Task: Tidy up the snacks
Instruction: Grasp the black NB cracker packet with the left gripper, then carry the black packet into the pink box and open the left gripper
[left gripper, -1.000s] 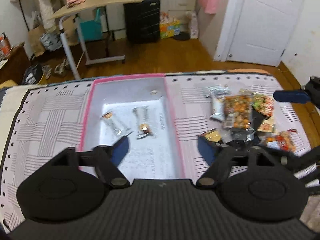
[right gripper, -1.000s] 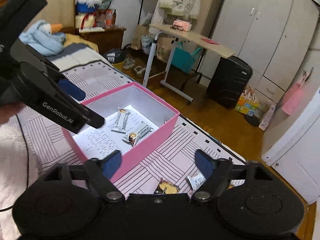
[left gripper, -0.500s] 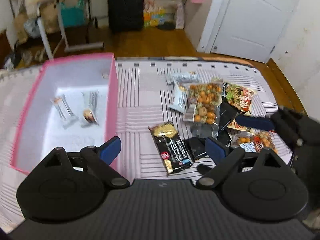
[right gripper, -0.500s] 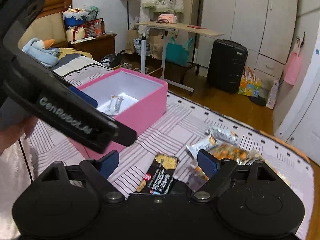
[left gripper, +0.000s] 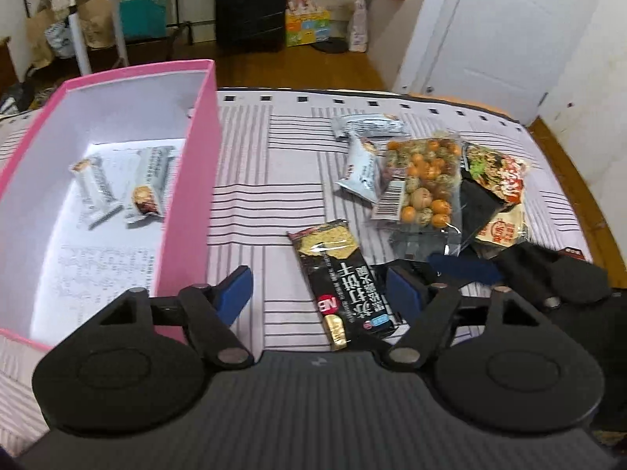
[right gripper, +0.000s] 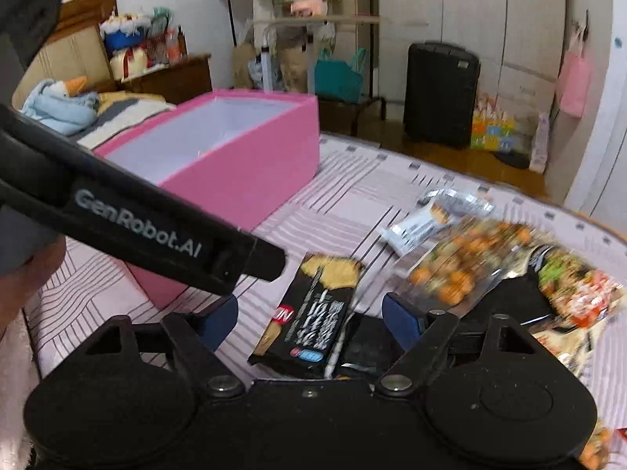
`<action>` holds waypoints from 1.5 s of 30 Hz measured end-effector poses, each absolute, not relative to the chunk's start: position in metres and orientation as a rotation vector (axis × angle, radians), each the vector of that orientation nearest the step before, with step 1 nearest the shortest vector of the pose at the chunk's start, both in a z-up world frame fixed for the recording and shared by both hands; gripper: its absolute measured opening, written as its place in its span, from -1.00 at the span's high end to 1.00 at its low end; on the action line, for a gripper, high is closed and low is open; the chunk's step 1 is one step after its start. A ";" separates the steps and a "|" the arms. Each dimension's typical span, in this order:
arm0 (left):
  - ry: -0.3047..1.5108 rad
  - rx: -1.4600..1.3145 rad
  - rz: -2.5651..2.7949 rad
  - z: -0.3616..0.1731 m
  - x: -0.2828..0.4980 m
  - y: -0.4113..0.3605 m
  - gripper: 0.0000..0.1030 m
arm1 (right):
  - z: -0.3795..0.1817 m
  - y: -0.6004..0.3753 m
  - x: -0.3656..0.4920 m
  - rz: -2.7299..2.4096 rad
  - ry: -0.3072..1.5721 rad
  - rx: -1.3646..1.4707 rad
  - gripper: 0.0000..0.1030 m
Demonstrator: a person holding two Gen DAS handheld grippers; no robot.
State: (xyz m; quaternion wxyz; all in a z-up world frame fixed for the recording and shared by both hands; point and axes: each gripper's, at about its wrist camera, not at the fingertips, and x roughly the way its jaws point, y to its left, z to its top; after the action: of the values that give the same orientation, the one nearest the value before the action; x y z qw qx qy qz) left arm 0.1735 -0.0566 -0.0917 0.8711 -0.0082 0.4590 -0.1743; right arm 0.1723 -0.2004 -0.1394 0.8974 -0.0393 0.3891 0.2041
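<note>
A black cracker packet (left gripper: 340,279) lies flat on the striped bedcover (left gripper: 266,180), just right of the pink box (left gripper: 196,180). My left gripper (left gripper: 319,293) hangs low over it, its jaws closing with the packet between them and the pads clear of it. In the right wrist view my right gripper (right gripper: 311,319) is also closing around the same black packet's (right gripper: 313,309) near end and a dark packet (right gripper: 364,348) beside it, without pressing. Two white snack bars (left gripper: 117,188) lie inside the box.
A heap of snacks sits to the right: a clear bag of mixed nuts (left gripper: 423,180), two pale blue packets (left gripper: 360,172) and a red and green packet (left gripper: 497,172). The left gripper's finger (right gripper: 156,231) crosses the right wrist view. The bed's far edge, a suitcase (left gripper: 250,4) and a door lie beyond.
Both grippers have dropped toward the bedcover and swung right, from over the pink box to the black cracker packet. Their jaws have narrowed.
</note>
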 end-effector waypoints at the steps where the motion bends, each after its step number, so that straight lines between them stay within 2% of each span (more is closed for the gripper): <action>1: 0.962 -0.014 -0.369 -0.096 0.174 -0.057 -0.29 | -0.143 -0.198 0.173 0.433 0.820 -0.069 -0.42; 4: 0.996 -0.005 -0.385 -0.112 0.177 -0.062 -0.13 | -0.152 -0.187 0.173 0.468 0.866 -0.076 -0.28; 12: 1.102 -0.061 -0.354 -0.150 0.190 -0.069 0.00 | -0.173 -0.184 0.181 0.428 0.915 -0.113 -0.25; 14: 1.123 -0.092 -0.362 -0.158 0.194 -0.070 0.17 | -0.174 -0.185 0.181 0.428 0.921 -0.099 -0.25; 18: 1.147 -0.170 -0.388 -0.165 0.198 -0.068 0.36 | -0.177 -0.182 0.180 0.424 0.926 -0.111 -0.22; 22: 1.184 -0.184 -0.407 -0.163 0.196 -0.065 0.38 | -0.172 -0.185 0.178 0.424 0.951 -0.068 -0.11; 26: 1.229 -0.183 -0.413 -0.163 0.188 -0.060 0.37 | -0.169 -0.184 0.173 0.466 1.006 -0.057 -0.09; 34: 1.225 -0.203 -0.373 -0.168 0.188 -0.057 0.30 | -0.180 -0.177 0.174 0.448 1.029 -0.079 -0.29; 38: 1.213 -0.202 -0.384 -0.169 0.188 -0.058 0.37 | -0.184 -0.169 0.170 0.438 0.986 -0.127 -0.31; 45: 1.210 -0.156 -0.424 -0.162 0.180 -0.062 0.38 | -0.176 -0.172 0.163 0.396 0.982 -0.114 -0.10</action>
State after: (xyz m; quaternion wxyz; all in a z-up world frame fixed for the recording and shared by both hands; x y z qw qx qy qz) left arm 0.1800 -0.0620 -0.1618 0.7987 -0.0725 0.5638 -0.1975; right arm 0.1631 -0.1718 -0.1762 0.8615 -0.0545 0.4682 0.1887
